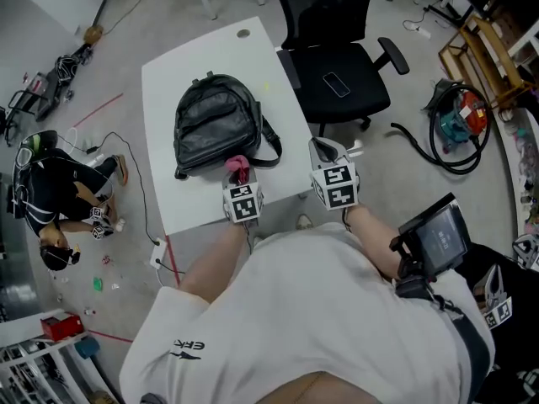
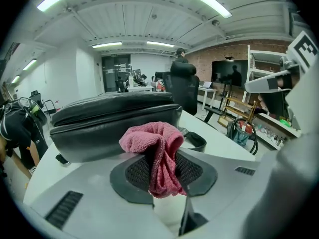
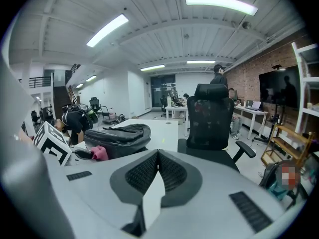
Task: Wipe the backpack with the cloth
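**Cloth pinched in your left tongs, backpack lying just ahead of it.**

The white rectangular surface (image 1: pixel 165 82) carries the black leather backpack (image 1: pixel 217 124), which lies flat near its middle with a strap looping out at the near right corner. The bag looks soft-sided and smooth, so expect it to dent and perhaps slide under pressure. A strap or the firmer edge seam seems the best place to steady it. Your left tongs (image 1: pixel 240 178) hover at the bag's near end, clamped on a bunched pink terry cloth (image 2: pixel 158 148). The cloth is light and limp, and its loose folds stand above the pads, ready to meet the leather. Your right tongs (image 3: pixel 157 176) hang off the surface's near right edge, pressed together on nothing.
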Demonstrator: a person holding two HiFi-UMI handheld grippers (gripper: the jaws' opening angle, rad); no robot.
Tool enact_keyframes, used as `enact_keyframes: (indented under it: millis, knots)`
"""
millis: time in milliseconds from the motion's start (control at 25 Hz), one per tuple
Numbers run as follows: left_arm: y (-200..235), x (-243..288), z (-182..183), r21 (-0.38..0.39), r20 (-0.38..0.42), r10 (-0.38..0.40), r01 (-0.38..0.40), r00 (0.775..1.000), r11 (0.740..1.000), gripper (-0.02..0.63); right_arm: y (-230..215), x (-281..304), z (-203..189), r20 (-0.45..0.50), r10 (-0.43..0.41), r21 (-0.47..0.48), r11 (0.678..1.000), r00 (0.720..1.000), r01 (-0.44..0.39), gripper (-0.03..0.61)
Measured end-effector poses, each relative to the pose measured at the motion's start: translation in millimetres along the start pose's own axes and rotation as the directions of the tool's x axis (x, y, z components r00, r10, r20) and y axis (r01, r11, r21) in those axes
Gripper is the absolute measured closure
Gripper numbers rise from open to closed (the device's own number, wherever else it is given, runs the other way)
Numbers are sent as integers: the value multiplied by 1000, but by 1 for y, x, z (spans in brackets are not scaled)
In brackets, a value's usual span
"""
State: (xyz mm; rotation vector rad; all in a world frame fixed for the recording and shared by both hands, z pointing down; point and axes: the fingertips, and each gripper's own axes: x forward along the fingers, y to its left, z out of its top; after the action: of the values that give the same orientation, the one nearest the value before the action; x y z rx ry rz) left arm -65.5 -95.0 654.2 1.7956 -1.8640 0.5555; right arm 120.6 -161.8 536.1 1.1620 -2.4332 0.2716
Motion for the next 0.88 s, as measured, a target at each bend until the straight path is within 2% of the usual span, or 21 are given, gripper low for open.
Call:
enact_keyframes:
  millis: [240, 440, 560, 680, 760, 880]
  knots:
    - [-44, 6, 7, 107, -15, -118, 119, 993, 987, 508, -5, 2, -1, 6, 23, 7, 1000, 1000, -23, 575]
    - [-49, -16, 20, 150, 37, -156, 148, 987, 978, 508, 2, 11, 6, 22, 74, 21, 997, 997, -75, 575]
    - [-40, -37, 41, 186, 90, -138, 119, 986, 975, 508, 6, 21, 11, 22, 107, 37, 993, 994, -108, 575]
    - [-21, -53, 65, 187, 184, -87, 52, 979, 981, 508, 11, 36, 13, 33, 142, 30, 989, 989, -143, 575]
    - [4, -67, 77, 182, 230, -36, -6, 972, 983, 508, 22, 44, 12, 46, 167, 34, 985, 985, -169, 575]
    - [44, -79, 92, 173, 251, 29, -74, 967, 982, 508, 39, 52, 15, 57, 201, 41, 978, 978, -203, 575]
